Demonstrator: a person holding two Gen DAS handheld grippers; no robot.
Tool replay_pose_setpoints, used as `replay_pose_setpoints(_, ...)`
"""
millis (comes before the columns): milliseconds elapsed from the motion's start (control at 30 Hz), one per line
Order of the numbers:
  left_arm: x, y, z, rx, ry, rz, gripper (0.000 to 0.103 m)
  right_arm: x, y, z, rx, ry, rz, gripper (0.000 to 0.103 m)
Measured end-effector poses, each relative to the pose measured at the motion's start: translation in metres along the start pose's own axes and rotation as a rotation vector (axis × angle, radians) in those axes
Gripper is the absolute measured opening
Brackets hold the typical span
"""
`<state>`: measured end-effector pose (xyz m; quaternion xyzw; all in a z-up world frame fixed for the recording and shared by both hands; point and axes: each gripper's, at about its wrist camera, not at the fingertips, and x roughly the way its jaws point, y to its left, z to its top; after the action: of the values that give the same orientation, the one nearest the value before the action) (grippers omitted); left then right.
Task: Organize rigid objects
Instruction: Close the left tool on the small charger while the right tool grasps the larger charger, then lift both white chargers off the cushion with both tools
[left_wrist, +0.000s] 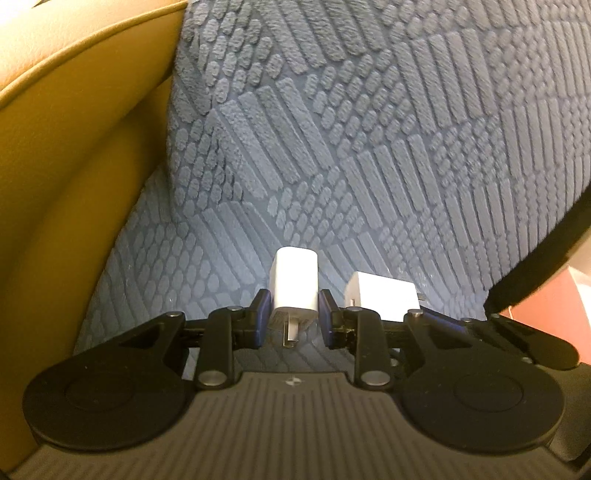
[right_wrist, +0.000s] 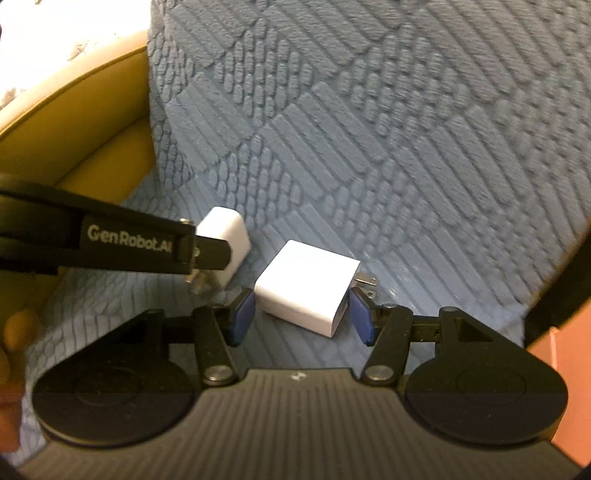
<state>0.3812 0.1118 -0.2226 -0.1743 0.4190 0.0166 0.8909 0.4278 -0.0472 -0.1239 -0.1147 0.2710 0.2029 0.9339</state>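
Left fingers: closed on small white charger (left_wrist: 294, 284), blue pads (left_wrist: 263, 314) pressed against both its flanks; left gripper (left_wrist: 294, 317) tilted down at blue textured cover (left_wrist: 369, 147).
Small white charger: gripped with prongs toward the camera, rounded end away; whether lifted off the cover or only just resting on it, could not tell.
Right fingers: half spread around large white charger (right_wrist: 308, 286), one pad (right_wrist: 242, 314) at its left corner, the other (right_wrist: 360, 319) at its right side near the prongs; right gripper (right_wrist: 301, 317) straddled it, real pressure not confirmed, so judged not yet gripped.
Large white charger: lay flat on the cover, prongs pointed right, just beside the small one.
Cover: blue, raised pattern, draped over a seat or cushion; tan leather upholstery (left_wrist: 74, 166) to the left.
Pink-orange box (right_wrist: 554, 354): seen at right edge, possibly the destination; could not tell.
Hand: blurred at left edge of right view, behind the other gripper's arm.
Done so far: one charger secured, judged early stage.
Left to do: grasp on second charger, carrying both to a tidy place, none visibly sorted yet.
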Motion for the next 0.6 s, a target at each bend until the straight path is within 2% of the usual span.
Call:
replay_pose_setpoints(267,-0.025,-0.006,-0.017,0.029,0.007,-0.032,0.032,-0.032,0.000,-0.020,0.019,0.020,-0.006,0.057)
replay_pose_setpoints(600,-0.049,-0.018,-0.057,0.010,0.049,-0.054,0.032,-0.080,0.012,-0.055,0.015,0.029,-0.023,0.057)
